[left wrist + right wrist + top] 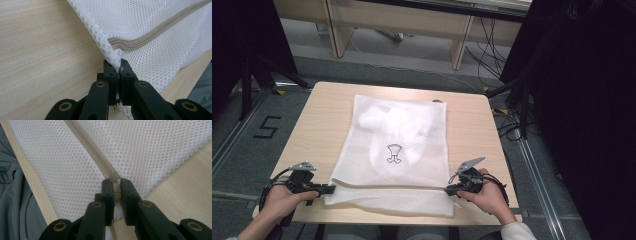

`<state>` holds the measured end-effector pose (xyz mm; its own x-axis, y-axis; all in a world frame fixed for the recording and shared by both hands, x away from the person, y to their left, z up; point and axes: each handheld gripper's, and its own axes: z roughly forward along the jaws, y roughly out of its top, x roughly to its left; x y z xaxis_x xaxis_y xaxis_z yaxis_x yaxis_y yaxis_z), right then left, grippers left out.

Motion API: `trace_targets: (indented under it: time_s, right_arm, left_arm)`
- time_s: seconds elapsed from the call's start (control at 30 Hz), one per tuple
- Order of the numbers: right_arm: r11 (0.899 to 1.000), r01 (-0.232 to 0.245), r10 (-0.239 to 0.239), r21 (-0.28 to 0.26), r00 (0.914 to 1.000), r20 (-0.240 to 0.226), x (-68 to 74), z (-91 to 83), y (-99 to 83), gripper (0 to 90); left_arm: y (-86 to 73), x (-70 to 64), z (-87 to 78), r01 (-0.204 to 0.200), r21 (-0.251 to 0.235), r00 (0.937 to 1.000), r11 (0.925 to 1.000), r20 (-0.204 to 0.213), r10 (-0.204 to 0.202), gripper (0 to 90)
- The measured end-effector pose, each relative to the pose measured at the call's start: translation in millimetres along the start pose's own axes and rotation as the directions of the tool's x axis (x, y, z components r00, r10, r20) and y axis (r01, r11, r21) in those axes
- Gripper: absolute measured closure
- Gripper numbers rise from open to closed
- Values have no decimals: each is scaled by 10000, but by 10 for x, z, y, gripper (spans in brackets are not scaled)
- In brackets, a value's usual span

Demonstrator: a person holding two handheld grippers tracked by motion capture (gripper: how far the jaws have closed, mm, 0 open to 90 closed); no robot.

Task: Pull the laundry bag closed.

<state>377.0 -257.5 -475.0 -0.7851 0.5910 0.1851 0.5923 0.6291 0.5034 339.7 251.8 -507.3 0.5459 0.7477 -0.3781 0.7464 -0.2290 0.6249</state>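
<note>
White mesh laundry bag [397, 150] flat on table [312, 125], long axis running away from the person, zipper [95, 152] across the near end. Left gripper [329, 188] pinched shut on near-left corner mesh; right gripper [451, 189] clamped on the zipper's end at near-right corner.

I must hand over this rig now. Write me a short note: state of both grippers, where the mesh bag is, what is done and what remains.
Left gripper: shut on the mesh bag, at the zipper's left end.
Right gripper: shut on the zipper pull at the bag's right edge.
Bag: flat on the table, white item inside, zipper along the near side.
Done: both ends gripped.
Left: probably slide the pull along the zipper; whether it is open or closed is unclear.
</note>
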Motion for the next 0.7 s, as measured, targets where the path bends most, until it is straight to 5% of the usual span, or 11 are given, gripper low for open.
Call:
trace_targets:
  time_s: [0.23, 0.5, 0.7]
  right_arm:
    - [10000, 13, -14, 90, 9999, 110, 18, 4, 8, 825]
    - [9999, 132, -131, -37, 9997, 189, 27, 26, 14, 809]
    - [9982, -354, 369, -482, 9988, 314, -20, 29, 0, 742]
  left_arm:
    - [-10, -3, 19, -32, -134, 10000, 9999, -38, 32, 851]
    - [-9, -10, 22, -172, 307, 9998, 9994, -44, 173, 803]
    - [-19, -24, 30, -437, 195, 9985, 9989, -327, 443, 715]
